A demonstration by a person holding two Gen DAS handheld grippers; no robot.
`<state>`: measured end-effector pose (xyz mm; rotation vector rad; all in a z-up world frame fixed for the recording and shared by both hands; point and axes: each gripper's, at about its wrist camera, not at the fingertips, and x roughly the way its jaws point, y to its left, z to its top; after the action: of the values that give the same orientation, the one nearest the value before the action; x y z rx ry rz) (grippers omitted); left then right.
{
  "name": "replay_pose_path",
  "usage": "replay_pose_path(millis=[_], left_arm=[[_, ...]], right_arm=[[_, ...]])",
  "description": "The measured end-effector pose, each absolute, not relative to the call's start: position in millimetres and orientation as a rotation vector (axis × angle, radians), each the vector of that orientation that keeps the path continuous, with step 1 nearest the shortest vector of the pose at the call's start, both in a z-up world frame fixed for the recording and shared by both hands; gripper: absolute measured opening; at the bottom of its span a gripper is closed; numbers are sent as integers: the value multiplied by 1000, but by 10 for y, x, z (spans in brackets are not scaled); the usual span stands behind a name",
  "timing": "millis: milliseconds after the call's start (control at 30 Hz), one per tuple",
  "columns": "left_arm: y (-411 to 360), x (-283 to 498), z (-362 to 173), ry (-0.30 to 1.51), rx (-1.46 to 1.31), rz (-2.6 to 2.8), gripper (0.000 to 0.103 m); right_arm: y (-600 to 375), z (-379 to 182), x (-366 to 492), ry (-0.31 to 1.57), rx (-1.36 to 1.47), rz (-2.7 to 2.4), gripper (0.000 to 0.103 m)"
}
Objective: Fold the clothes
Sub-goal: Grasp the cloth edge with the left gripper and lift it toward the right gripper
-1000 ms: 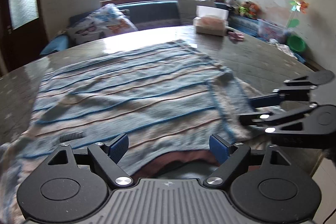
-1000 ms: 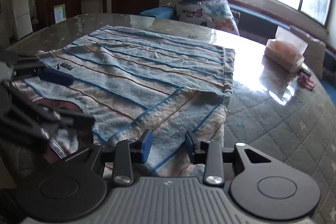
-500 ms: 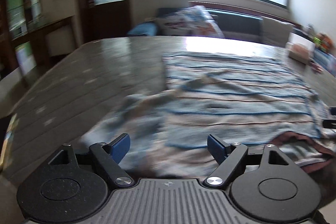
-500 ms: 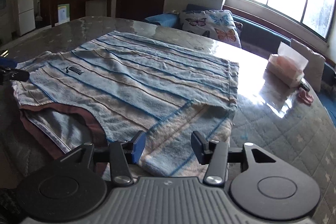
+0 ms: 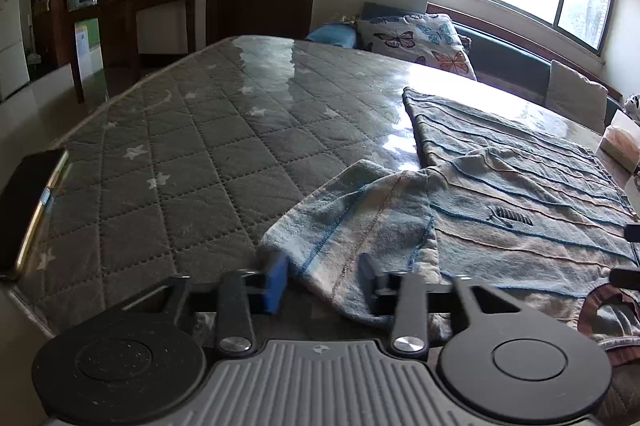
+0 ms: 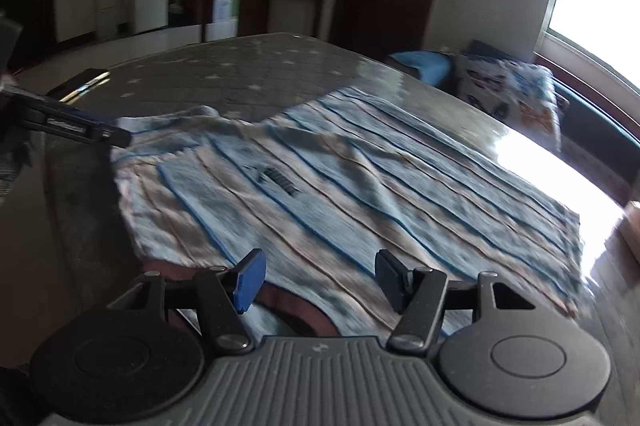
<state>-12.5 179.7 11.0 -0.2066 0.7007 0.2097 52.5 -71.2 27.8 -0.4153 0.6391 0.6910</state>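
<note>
A: So the left gripper (image 5: 324, 280) swung from the collar to the striped T-shirt's (image 5: 520, 194) sleeve (image 5: 352, 226) on the table (image 5: 192, 154)?
B: Yes, closing around it, unpinched. The right gripper (image 6: 320, 280), empty, is spreading over the collar (image 6: 292, 302). Sleeve fold next, probably.

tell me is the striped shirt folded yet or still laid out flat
Mostly spread flat. The striped shirt lies open across the table, its sleeve still sticking out sideways, unfolded.

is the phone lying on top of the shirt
No, the phone lies on the bare quilted table near its left edge, well apart from the striped shirt.
</note>
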Motion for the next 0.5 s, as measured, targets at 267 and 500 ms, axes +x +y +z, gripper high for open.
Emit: replay_pose_path(millis=[267, 500], left_arm=[[1931, -209, 161, 690, -262, 208, 30], [1954, -210, 114, 705, -272, 202, 33]], right_arm=[[-9, 227, 568, 621, -486, 864, 64], [432, 106, 546, 632, -504, 945, 64]])
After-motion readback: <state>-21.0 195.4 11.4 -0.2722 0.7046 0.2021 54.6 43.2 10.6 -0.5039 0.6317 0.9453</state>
